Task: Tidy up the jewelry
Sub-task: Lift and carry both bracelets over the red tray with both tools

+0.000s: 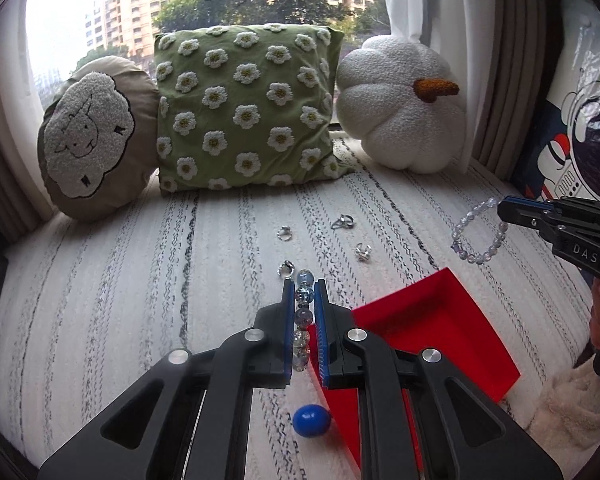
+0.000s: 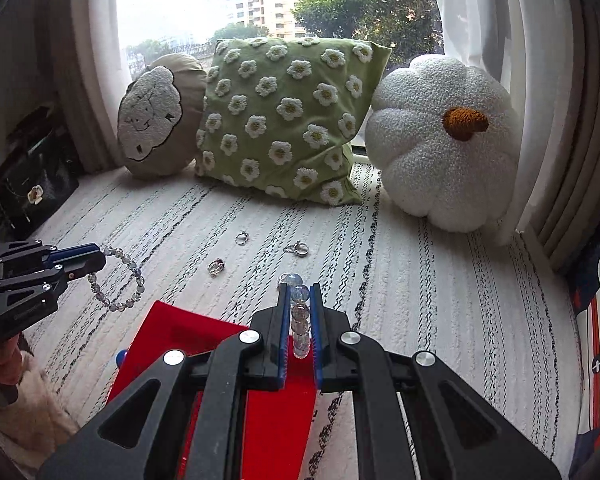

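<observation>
My left gripper (image 1: 303, 286) is shut on a bracelet of blue and clear beads (image 1: 303, 312), held edge-on between its fingers above the left edge of the red tray (image 1: 432, 320). It shows from the side in the right wrist view (image 2: 100, 258), with its bracelet (image 2: 120, 280) hanging as a loop. My right gripper (image 2: 299, 288) is shut on a pale bead bracelet (image 2: 300, 320) above the tray (image 2: 172, 328). It shows in the left wrist view (image 1: 500, 206), its bracelet (image 1: 478, 232) hanging. Several silver rings (image 1: 284, 233) lie on the striped cover.
Three cushions stand along the window: a sheep one (image 1: 92, 136), a green flowered one (image 1: 244, 108) and a white pumpkin (image 1: 400, 104). A blue egg-shaped ball (image 1: 312, 420) lies by the tray. An astronaut-print bag (image 1: 572, 140) stands at the right, a dark bag (image 2: 32, 188) at the left.
</observation>
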Motion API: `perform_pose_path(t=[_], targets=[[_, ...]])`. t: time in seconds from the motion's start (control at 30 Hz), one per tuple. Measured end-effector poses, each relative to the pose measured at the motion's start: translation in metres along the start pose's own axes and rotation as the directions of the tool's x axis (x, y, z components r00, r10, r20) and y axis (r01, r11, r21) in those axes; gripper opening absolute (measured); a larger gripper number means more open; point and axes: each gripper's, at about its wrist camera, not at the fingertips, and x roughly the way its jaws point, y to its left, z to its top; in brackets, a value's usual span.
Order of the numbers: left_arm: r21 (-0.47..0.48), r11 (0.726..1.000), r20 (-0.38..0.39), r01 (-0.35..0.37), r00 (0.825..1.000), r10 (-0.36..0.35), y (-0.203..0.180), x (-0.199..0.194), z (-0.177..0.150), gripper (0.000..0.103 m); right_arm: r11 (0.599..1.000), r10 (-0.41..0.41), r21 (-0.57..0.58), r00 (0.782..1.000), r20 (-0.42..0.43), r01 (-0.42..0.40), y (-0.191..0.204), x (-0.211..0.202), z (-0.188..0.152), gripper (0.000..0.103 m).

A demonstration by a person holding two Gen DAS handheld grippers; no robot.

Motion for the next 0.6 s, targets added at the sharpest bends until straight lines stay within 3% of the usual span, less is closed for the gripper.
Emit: perform_pose_path(t=[0.3,0.6], targets=[[0.039,0.997,-0.025,0.073,0.997,-0.073,-0.037,-0.007,-0.038,0.009,0.999,0.05,-0.018,0.999,-0.019,-0.05,0.023,-0.012,-0.045,0.01],[0.042,0.995,-0.069,0.092,0.994,-0.089,-0.051,0.006,-0.053,0.009,0.995,0.082,-0.055,0.995,-0.054,-0.085,0.044,-0.006,-0.061,0.01]])
